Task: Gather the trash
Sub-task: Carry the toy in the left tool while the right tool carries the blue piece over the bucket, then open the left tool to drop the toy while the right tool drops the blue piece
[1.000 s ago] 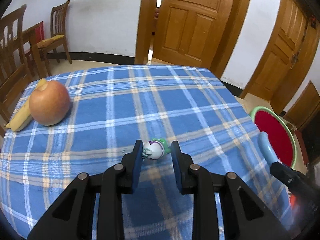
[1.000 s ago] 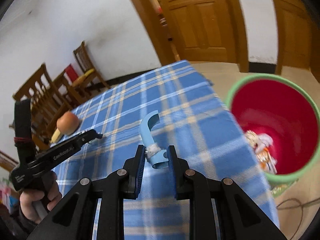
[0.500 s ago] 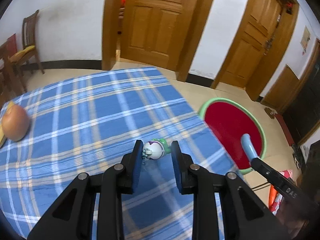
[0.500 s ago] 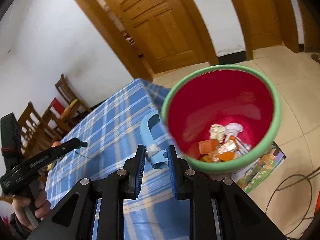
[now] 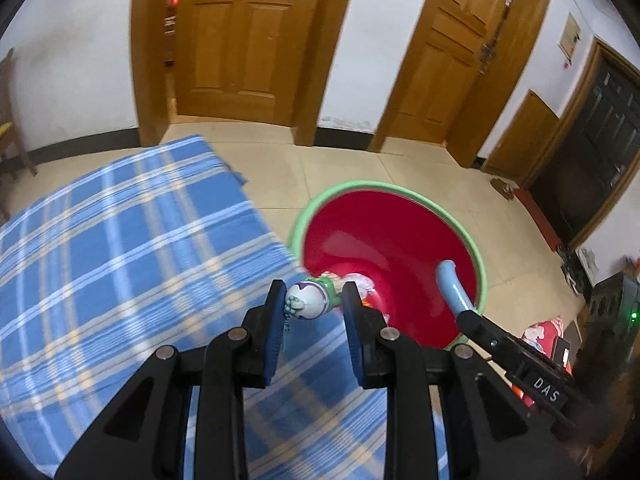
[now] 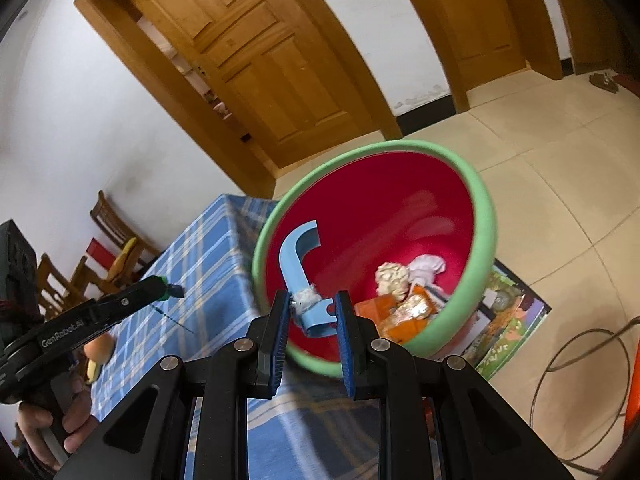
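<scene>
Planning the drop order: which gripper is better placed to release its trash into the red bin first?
Right. Its blue curved piece already hangs over the red bin; the left gripper's toy is still over the tablecloth.

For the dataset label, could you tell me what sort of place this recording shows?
Most likely a room in a home, perhaps a dining area: panelled wooden doors, a table under a blue plaid tablecloth, wooden chairs, and a red waste bin on tiled floor.

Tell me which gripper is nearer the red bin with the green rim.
Right. The right gripper holds its curved blue plastic piece over the red bin; the left gripper, clamping a small white toy, is above the blue plaid tablecloth beside it.
</scene>
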